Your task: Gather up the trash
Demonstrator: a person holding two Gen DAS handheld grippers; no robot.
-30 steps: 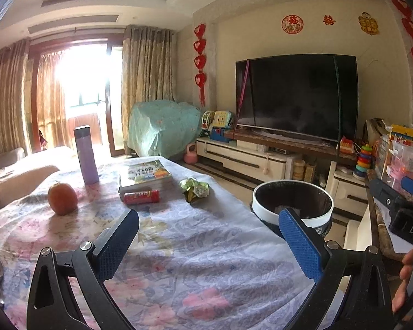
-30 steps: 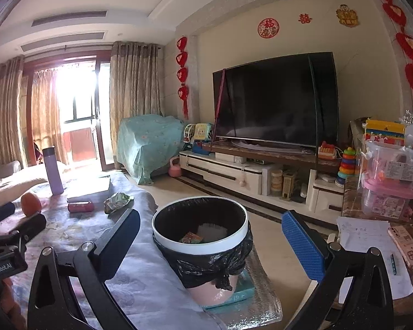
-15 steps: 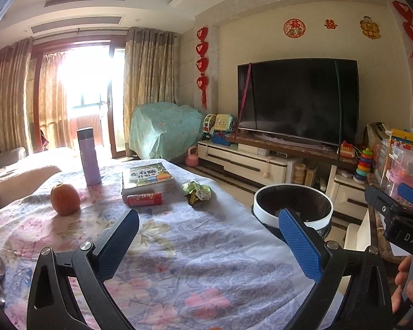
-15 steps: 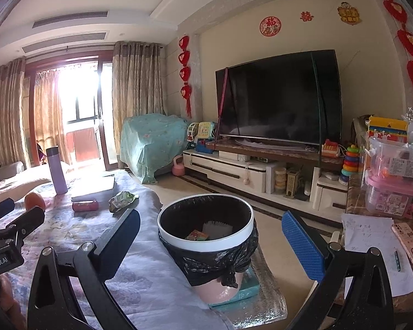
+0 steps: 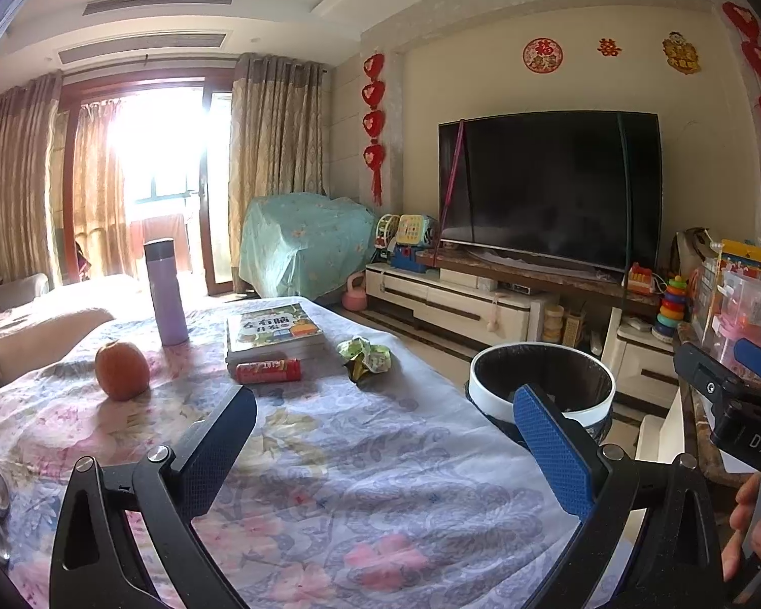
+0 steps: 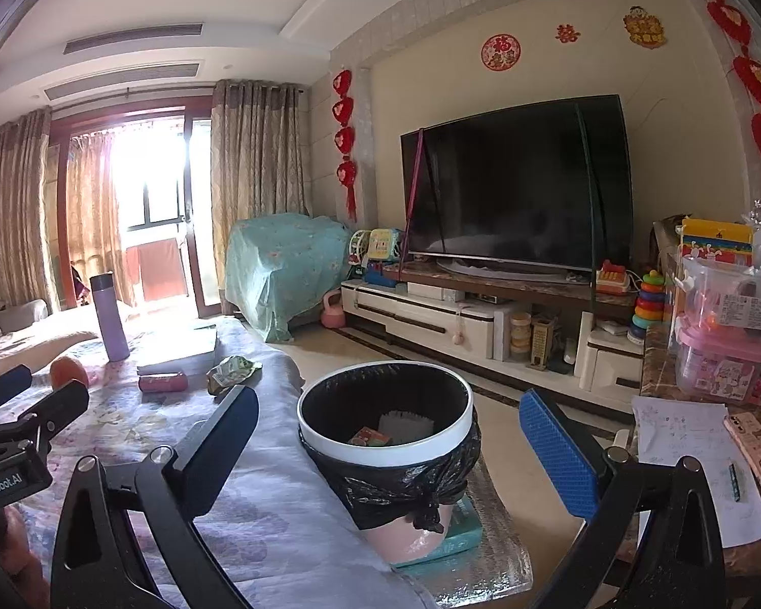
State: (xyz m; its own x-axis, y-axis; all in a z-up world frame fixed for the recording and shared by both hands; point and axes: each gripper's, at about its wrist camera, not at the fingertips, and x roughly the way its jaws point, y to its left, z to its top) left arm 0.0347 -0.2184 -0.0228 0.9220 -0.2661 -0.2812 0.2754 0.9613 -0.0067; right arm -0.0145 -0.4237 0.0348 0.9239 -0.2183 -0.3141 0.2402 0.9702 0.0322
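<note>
Your left tongs (image 5: 383,444) stand wide apart with nothing between them, held low over the table draped in a floral pink-and-lilac cloth (image 5: 360,482). Your right tongs (image 6: 388,444) are likewise spread and empty, pointing at the round waste bin with a white rim and black plastic liner (image 6: 385,449), which stands on the floor just beside the table's edge. Inside the bin you can see a small colourful packet and a pale scrap of paper.

The trash still on the table is the crumpled green-and-yellow snack wrapper (image 5: 364,355), lying near the far edge on the side towards the bin. Just to its left lies a red cylindrical packet on its side (image 5: 268,371), touching the front of a stack of books with a green illustrated cover (image 5: 274,332). Farther left an orange round fruit (image 5: 122,370) sits on the cloth, and behind it a lilac insulated bottle with a dark cap (image 5: 165,292) stands upright. From the right wrist view the wrapper (image 6: 233,370) lies well apart from the bin, with the cloth's edge between them.
</note>
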